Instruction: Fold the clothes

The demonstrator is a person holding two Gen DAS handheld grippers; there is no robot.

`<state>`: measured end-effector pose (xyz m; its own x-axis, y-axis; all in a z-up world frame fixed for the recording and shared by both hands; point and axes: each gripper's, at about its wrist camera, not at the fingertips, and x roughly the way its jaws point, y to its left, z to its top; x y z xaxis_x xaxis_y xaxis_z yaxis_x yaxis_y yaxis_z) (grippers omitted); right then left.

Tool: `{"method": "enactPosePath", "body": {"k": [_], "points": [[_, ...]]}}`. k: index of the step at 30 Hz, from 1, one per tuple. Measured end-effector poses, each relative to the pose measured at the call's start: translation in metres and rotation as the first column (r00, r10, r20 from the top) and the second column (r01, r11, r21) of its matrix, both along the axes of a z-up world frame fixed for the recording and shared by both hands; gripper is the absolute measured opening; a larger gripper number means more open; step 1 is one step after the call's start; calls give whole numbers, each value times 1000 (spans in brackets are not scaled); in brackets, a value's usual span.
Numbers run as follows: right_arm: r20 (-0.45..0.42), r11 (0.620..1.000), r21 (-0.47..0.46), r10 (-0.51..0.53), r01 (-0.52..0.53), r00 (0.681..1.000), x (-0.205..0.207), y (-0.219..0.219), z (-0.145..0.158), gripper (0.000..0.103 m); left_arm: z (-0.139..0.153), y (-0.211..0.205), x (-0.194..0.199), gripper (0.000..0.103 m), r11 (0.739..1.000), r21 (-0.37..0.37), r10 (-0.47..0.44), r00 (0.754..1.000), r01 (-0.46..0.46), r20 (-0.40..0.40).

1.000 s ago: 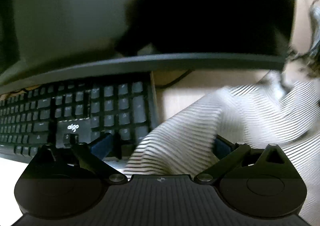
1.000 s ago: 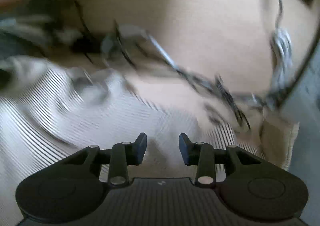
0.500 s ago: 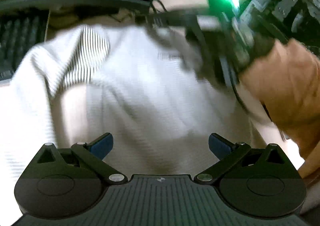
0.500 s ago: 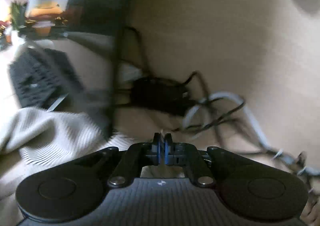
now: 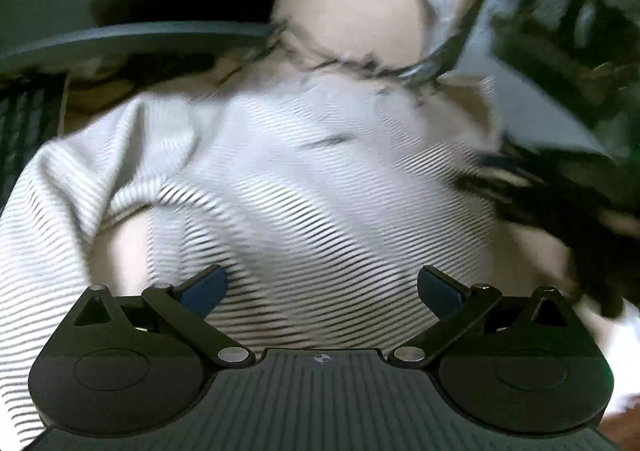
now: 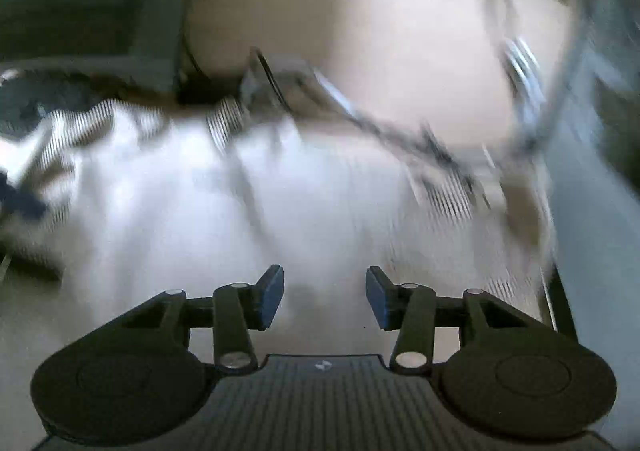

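My left tongs [image 5: 322, 287] hang spread wide over the striped shirt [image 5: 304, 187] crumpled on the bench [image 6: 400, 51], gripping nothing. My right tongs [image 6: 325, 297] are opening above the shirt, pads clear of it.

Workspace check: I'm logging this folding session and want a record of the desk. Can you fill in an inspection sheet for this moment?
Surface: tan desk, bare beyond the garment.
Job's things: striped white garment, spread out and rumpled, one edge turned over at the left.
Clutter: keyboard at the far left edge.
Grippers: left gripper open above the garment, nothing held; right gripper opening, nothing between its jaws.
Cables: tangled cables along the garment's far edge.
Surroundings: dark monitor base behind; the rest is too blurred to tell.
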<state>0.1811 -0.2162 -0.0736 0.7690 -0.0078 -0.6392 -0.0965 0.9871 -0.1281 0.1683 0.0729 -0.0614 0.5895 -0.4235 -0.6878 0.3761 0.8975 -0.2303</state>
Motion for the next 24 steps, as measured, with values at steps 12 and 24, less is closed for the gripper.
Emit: {"method": "enactPosePath", "body": {"k": [12,24], "points": [[7,989,-132,-63,64,998,-54,4,36,43,10,31,-43,103,1000,-4,27,996,-27,-86],[67,844,-500,-186,195,980,115,-57,35,40,52,82,-32,103,956,-115,257,958,-271,-125]]}}
